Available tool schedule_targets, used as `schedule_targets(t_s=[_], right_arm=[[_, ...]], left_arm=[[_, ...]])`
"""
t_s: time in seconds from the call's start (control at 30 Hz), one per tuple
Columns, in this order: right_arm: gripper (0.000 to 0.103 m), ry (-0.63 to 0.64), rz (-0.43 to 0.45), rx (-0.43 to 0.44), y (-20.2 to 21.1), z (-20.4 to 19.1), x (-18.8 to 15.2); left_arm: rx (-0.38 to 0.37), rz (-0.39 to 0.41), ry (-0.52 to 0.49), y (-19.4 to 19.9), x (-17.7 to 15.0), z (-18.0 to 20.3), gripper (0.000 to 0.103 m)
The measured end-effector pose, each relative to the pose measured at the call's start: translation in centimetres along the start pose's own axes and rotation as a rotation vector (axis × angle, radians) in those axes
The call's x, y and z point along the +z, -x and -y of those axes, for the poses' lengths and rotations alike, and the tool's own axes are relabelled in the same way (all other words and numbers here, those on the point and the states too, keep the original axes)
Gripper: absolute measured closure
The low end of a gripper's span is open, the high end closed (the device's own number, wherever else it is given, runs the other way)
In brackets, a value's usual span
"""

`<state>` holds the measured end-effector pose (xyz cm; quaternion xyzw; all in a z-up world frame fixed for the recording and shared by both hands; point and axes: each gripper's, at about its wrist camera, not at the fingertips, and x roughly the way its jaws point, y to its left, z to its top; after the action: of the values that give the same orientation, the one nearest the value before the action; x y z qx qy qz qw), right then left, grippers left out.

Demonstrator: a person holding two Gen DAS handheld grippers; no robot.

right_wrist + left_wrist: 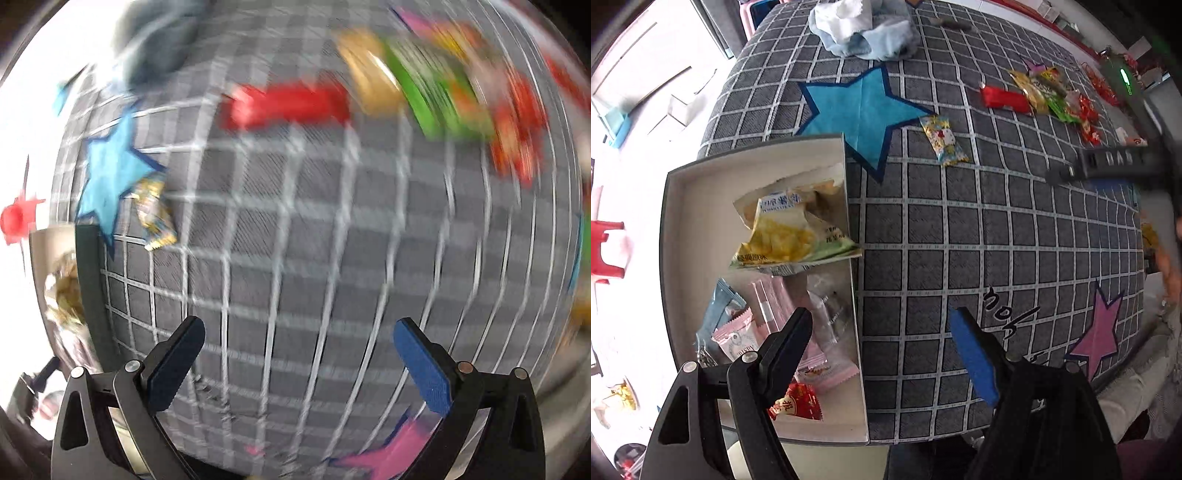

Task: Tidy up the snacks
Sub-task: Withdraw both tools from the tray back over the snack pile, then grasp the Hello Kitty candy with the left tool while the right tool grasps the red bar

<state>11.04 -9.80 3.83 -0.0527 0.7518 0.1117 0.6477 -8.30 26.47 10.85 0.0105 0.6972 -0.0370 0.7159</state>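
A grey box (676,236) with a white inside sits at the left edge of the checked cloth (997,236). It holds a yellow chip bag (786,232), pink packets (775,306), a blue packet (718,310) and a red packet (798,404). My left gripper (882,325) is open and empty over the box's right wall. Loose on the cloth are a small yellow candy packet (943,140), a red bar (1004,98) and a pile of gold, green and red packs (1052,96). My right gripper (297,339) is open and empty above the cloth; its view is blurred. The red bar (288,103) and the candy packet (155,214) lie ahead of it.
A heap of blue and white cloth (864,29) lies at the far edge. A dark power strip (1108,162) crosses the right side. A blue star patch (860,110) and a pink star patch (1097,332) are on the cloth. A red stool (607,251) stands on the floor at left.
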Motion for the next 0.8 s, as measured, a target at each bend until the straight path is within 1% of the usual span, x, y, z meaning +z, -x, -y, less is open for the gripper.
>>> schedule_targets(t_s=[0.07,0.13,0.17,0.23,0.4,0.47,0.53,0.57,0.67,0.73,0.8], right_arm=[[0.000,0.129,0.017,-0.047,0.1,-1.2,1.6],[0.000,0.176,0.015,-0.038,0.0,-1.7,3.1],[0.000,0.173,0.017,-0.023,-0.1,-1.7,3.9],[0.000,0.132,0.027,0.000,0.0,-1.2,6.0],[0.000,-0.060,0.107,0.160,0.4,1.2,11.4],[0.000,-0.090,0.143,0.175,0.5,1.6,12.9],[0.000,-0.089,0.177,0.205,0.5,1.7,14.9],[0.000,-0.081,0.181,0.222,0.1,1.7,14.9],[0.000,-0.058,0.141,0.259,-0.7,1.4,17.5],[0.000,-0.052,0.100,0.263,-2.0,-0.2,17.3],[0.000,-0.038,0.054,0.306,-3.1,-0.4,16.4]], left_arm=[[0.005,-0.017,0.000,-0.4,-0.1,0.1,0.022],[0.008,-0.031,0.003,-0.8,-0.3,0.1,0.022],[0.008,-0.040,0.005,-1.1,-0.4,0.1,0.022],[0.008,-0.053,0.008,-1.4,-0.7,0.1,0.022],[0.016,-0.076,0.012,-1.9,-1.0,0.2,0.022],[0.019,-0.083,0.012,-2.1,-1.1,0.3,0.022],[0.024,-0.087,0.010,-2.2,-1.3,0.3,0.022],[0.029,-0.090,0.010,-2.2,-1.4,0.2,0.022],[0.035,-0.096,0.006,-2.3,-1.7,0.3,0.022],[0.035,-0.098,0.003,-2.5,-1.7,0.2,0.022],[0.034,-0.098,0.003,-2.6,-0.9,0.4,0.022]])
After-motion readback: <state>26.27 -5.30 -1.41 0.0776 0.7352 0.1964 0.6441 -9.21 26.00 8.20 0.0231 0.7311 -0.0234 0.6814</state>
